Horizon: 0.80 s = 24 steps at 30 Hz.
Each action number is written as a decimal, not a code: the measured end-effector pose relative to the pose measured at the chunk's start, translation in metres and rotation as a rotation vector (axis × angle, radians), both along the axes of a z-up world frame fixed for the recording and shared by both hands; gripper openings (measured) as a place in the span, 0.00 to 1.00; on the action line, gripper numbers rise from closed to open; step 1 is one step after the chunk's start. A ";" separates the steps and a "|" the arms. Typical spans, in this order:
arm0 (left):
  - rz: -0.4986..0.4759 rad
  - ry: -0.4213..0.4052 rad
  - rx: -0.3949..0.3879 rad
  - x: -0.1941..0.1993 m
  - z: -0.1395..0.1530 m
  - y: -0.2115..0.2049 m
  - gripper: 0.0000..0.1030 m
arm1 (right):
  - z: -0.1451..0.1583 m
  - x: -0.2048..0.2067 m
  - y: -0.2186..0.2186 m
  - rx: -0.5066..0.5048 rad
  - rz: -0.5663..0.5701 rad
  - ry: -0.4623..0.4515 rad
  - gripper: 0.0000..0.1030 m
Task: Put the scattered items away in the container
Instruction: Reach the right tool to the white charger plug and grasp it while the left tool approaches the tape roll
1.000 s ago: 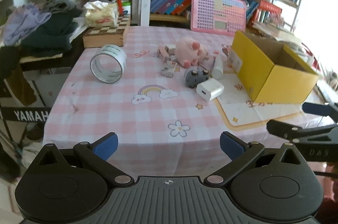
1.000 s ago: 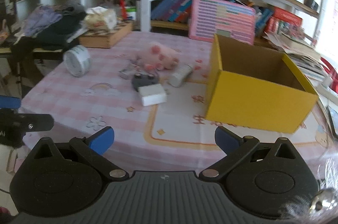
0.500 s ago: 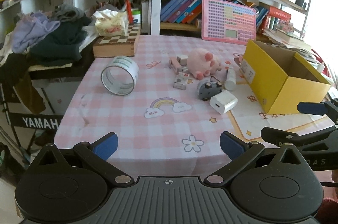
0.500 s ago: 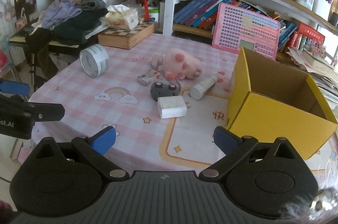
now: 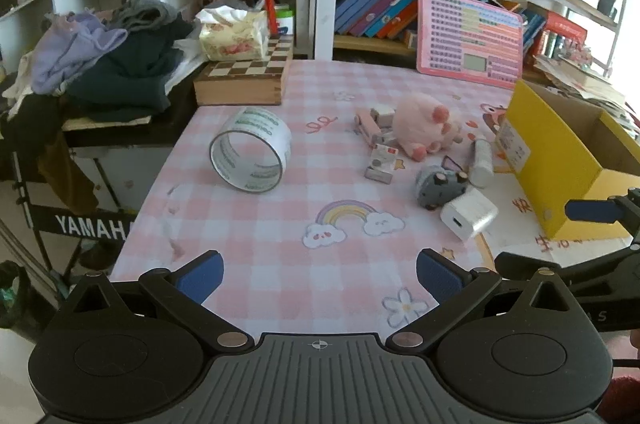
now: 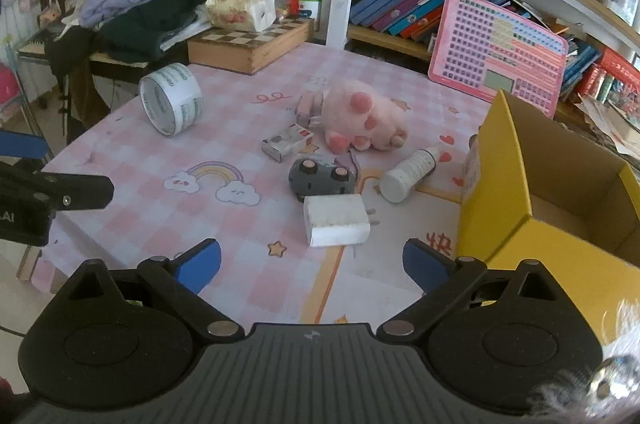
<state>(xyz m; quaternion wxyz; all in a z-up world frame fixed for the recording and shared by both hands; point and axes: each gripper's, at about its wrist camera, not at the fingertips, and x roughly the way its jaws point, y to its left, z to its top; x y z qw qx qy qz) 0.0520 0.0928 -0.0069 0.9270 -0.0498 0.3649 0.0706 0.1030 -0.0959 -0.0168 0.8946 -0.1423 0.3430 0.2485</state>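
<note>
A: We hold both tongs above the near edge of the worktop (image 5: 248, 224), which is covered in a pink checked cloth. The left tongs (image 5: 319, 270) are spread wide and pinch nothing; the right tongs (image 6: 311, 261) are likewise spread and empty.

B: We see the open yellow cardboard box (image 6: 560, 208) at the right edge of the worktop, upright, with its inside bare where visible.

A: The scattered items lie mid-worktop, left of the box. The white rectangular charger plug (image 6: 336, 220) lies nearest the right tongs. The grey toy car (image 6: 320, 178) sits just behind it, overturned with its wheels up.

B: The white cylindrical bottle (image 6: 408, 170) lies on its side between the car and the box. The pink plush toy (image 6: 360, 118) lies behind the car, beside a small grey printed carton (image 6: 286, 142).

A: The roll of clear packing tape (image 5: 250, 154) stands on edge, well apart, towards the left edge. A wooden chessboard box (image 5: 244, 76) sits at the far left corner.
</note>
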 end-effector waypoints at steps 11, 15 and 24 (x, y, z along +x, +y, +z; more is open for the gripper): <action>0.037 0.036 0.002 0.036 -0.014 0.013 1.00 | -0.018 0.044 0.014 -0.035 0.017 0.068 0.94; 0.055 0.044 0.012 0.047 -0.016 0.018 1.00 | -0.023 0.056 0.019 -0.044 0.028 0.088 0.94; 0.109 0.051 0.038 0.075 -0.021 0.035 1.00 | -0.038 0.082 0.031 -0.069 0.052 0.136 0.94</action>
